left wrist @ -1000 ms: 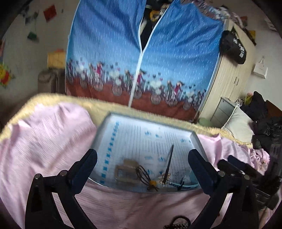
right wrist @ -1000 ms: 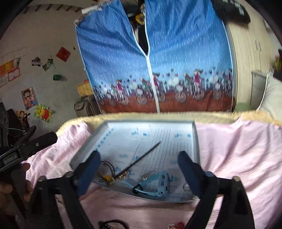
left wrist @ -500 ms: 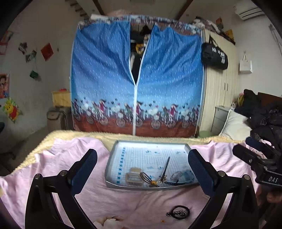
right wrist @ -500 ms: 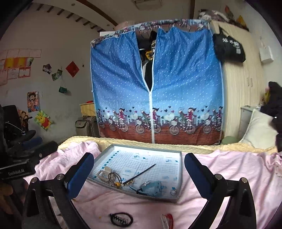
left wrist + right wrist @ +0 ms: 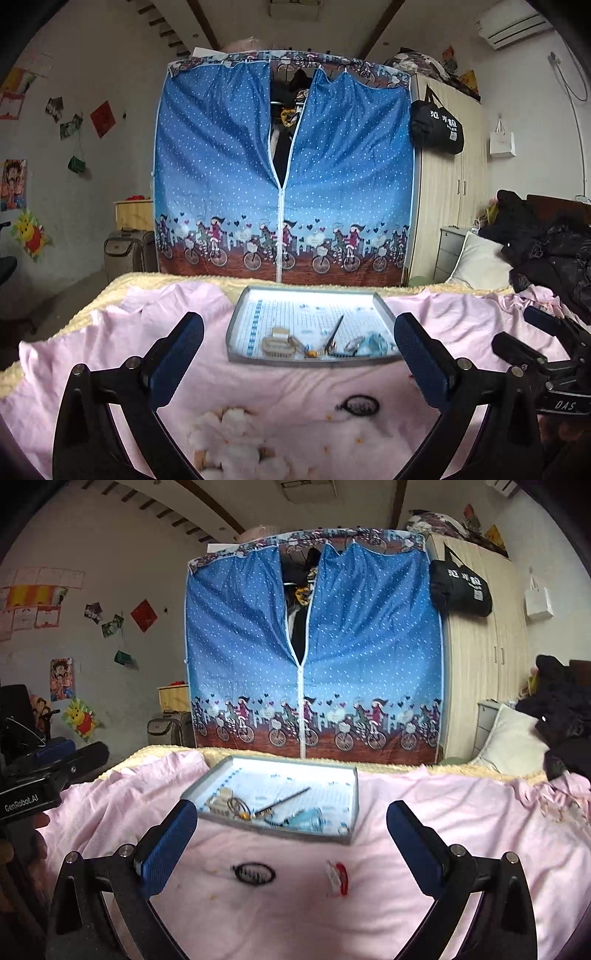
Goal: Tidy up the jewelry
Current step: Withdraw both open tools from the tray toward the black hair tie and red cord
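Ahead, black hair tie lies between spread jaws.

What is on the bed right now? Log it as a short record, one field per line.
surface: pink blanket
tray: on the blanket, holding mixed jewelry, a thin dark stick and a light blue piece
outside tray: black ring-shaped item and red-and-white item, both on the blanket in front of the tray
left gripper: open, empty
right gripper: open, empty
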### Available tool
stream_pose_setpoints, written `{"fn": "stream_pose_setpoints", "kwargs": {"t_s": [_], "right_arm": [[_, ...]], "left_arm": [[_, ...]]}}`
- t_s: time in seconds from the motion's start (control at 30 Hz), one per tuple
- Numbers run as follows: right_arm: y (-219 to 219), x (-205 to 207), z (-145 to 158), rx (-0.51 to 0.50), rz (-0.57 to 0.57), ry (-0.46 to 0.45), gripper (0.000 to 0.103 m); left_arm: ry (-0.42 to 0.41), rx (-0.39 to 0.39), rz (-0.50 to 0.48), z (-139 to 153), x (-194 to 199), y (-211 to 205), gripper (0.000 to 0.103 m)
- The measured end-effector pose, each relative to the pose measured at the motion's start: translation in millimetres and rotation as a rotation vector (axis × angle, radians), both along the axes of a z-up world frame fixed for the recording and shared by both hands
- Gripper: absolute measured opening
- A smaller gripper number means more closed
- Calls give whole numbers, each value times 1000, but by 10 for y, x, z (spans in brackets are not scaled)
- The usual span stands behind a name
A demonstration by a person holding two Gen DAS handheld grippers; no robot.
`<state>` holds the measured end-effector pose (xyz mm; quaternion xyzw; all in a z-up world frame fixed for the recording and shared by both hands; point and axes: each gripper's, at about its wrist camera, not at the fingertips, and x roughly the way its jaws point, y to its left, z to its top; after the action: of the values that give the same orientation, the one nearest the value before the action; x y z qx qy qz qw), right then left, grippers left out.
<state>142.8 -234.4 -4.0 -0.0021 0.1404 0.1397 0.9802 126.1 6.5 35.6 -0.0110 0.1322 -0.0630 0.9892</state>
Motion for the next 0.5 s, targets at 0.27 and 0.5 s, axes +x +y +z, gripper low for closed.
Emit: {"fn": "stream_pose_setpoints", "kwargs": {"t_s": [0.27,0.5], "right_arm": [[-169,-330,-123,21,-54,67,103],[-274,-242,-372,36,-101,271,103]], "left_arm": [[117,-1,-1,-213,-275,-51,101],[336,-6,-20,-476,-171,-168,101]]}}
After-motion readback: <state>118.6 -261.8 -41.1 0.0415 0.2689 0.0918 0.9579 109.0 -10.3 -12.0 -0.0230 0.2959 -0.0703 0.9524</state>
